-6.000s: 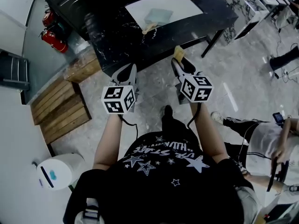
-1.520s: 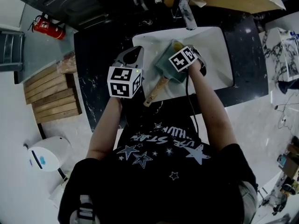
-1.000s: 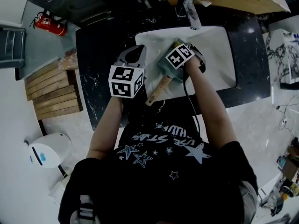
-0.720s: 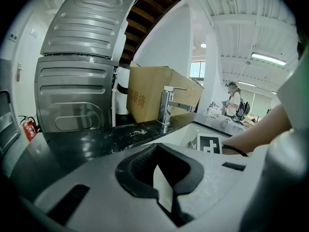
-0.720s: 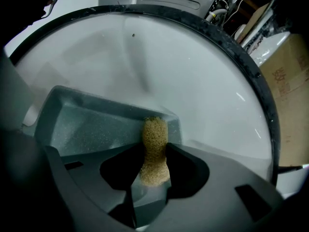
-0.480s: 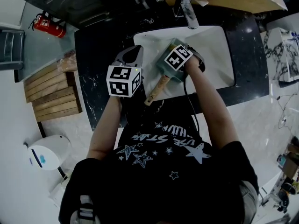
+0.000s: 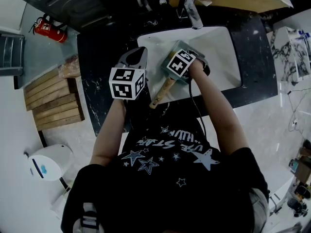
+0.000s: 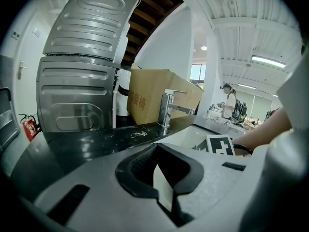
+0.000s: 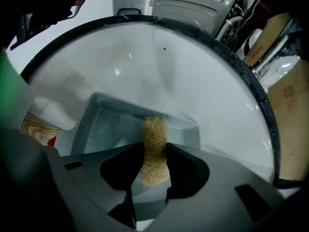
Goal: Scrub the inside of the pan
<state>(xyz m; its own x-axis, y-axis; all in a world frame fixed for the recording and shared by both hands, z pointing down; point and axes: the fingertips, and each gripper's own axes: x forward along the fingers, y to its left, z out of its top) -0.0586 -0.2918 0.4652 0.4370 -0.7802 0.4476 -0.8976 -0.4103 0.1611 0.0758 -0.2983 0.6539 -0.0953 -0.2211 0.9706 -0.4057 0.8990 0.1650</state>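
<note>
— Pan (image 7: 166, 70), where has it got to?

— It's down in the white sink (image 7: 218, 57), in the left half as the person faces it. It's a square grey-blue one, and its wooden handle (image 7: 160, 93) slants back toward the sink's front rim.

— And the right gripper (image 9: 154, 151)?

— That's over the sink too, right above the pan, pointing down into it. Its jaws are closed onto a coarse tan scrub sponge (image 9: 154, 139), squeezing it at the middle so the free end sticks out past the tips. That end sits over the pan's floor close to the far wall. From where I stand I can't say whether it is pressed against the metal.

— The other one?

— The left gripper (image 8: 161, 185) is held up beside the sink's left rim, over the black marbled counter (image 7: 107, 57), clear of the pan. There's only a narrow slit between its jaws, and nothing in it. It's aimed along the counter toward the chrome faucet (image 8: 166, 110) at the back of the sink.

— Anything else round the sink?

— A cardboard box (image 8: 145, 98) stands behind the faucet.
</note>
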